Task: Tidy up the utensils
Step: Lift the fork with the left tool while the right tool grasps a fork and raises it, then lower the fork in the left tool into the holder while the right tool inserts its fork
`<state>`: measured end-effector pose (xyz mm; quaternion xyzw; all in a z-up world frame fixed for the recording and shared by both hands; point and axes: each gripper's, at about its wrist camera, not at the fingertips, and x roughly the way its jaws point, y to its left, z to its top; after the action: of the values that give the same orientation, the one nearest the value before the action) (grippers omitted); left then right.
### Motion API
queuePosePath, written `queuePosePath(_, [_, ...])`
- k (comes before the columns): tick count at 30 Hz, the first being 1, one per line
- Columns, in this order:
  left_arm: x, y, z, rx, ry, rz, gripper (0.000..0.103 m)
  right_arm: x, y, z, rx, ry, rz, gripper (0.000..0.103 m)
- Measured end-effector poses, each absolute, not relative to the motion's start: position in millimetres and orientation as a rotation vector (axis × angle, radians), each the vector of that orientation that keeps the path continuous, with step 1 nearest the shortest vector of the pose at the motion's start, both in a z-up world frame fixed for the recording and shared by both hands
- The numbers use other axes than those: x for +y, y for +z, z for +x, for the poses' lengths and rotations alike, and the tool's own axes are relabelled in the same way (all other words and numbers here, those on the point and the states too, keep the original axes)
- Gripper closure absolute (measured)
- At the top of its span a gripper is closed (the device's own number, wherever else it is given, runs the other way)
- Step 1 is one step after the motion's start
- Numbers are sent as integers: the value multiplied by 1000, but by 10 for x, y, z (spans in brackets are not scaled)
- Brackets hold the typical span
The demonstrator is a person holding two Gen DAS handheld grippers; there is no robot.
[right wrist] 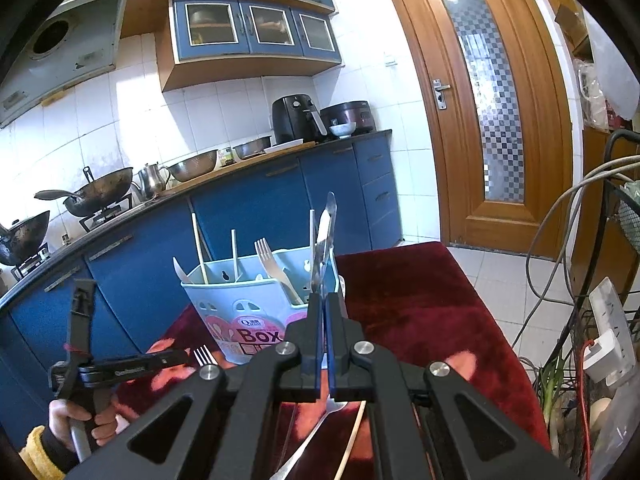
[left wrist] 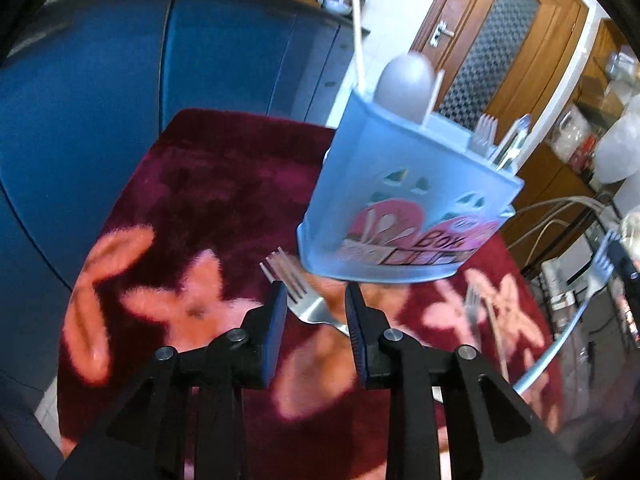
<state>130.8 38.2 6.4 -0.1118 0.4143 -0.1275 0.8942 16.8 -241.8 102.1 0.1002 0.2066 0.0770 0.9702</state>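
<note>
The work surface is a dark red plush cloth [left wrist: 224, 184] with pink flower shapes, spread over a table in front of blue kitchen cabinets [right wrist: 248, 208].

A pale blue plastic utensil box [left wrist: 384, 196] stands upright on the far part of the cloth. Its front carries a pink label reading "Box". Inside it stand several chopsticks [right wrist: 199, 248], a fork [right wrist: 272, 264] with tines up, and a rounded grey spoon bowl [left wrist: 406, 80] at one end.

The left gripper [left wrist: 314, 304] points down at the cloth just in front of the box. Its jaws stand partly spread. A loose fork [left wrist: 298, 288] lies flat on the cloth between them, tines toward the box; the pads do not press on it. A hand [right wrist: 80, 420] in a yellow-cuffed sleeve holds this gripper's handle.

The right gripper [right wrist: 323, 312] is pressed together, pinching a metal utensil [right wrist: 326, 240] that rises upright above the right end of the box. Its exact type cannot be determined.

A spoon [right wrist: 320, 424] and one chopstick [right wrist: 354, 436] lie on the cloth beneath the right gripper.
</note>
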Motion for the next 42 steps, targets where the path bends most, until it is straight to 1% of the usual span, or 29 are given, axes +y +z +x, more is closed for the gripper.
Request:
queuePosePath(7, [416, -186, 1523, 908, -271, -228, 73, -2411, 985, 220, 431, 146, 200, 100])
queuePosePath(16, [508, -326, 1704, 899, -309, -272, 73, -2387, 940, 310, 450, 127, 193, 100])
queuePosePath(17, [517, -332, 1720, 894, -309, -275, 75, -2384, 928, 326, 455, 127, 192, 100])
queuePosePath(18, [529, -340, 1730, 888, -310, -279, 84, -2381, 916, 339, 458, 126, 192, 100])
queuePosePath(20, [539, -345, 1750, 887, -316, -284, 94, -2380, 897, 357, 464, 125, 193, 100])
queuePosePath(22, [562, -335, 1742, 880, -322, -295, 96, -2372, 877, 379, 470, 125, 195, 100])
queuePosePath(24, [572, -293, 1716, 860, -323, -292, 98, -2374, 874, 392, 471, 126, 197, 100])
queuePosePath(29, [556, -79, 1518, 780, -295, -262, 99, -2357, 900, 378, 458, 130, 197, 100])
queuePosePath(34, [511, 261, 1201, 639, -264, -217, 101, -2334, 983, 315, 425, 130, 186, 100])
queuePosePath(38, [519, 494, 1025, 568, -262, -222, 103, -2310, 1066, 235, 393, 129, 172, 100])
queuePosePath(42, [516, 756, 870, 495, -255, -216, 103, -2293, 1160, 168, 361, 124, 151, 100])
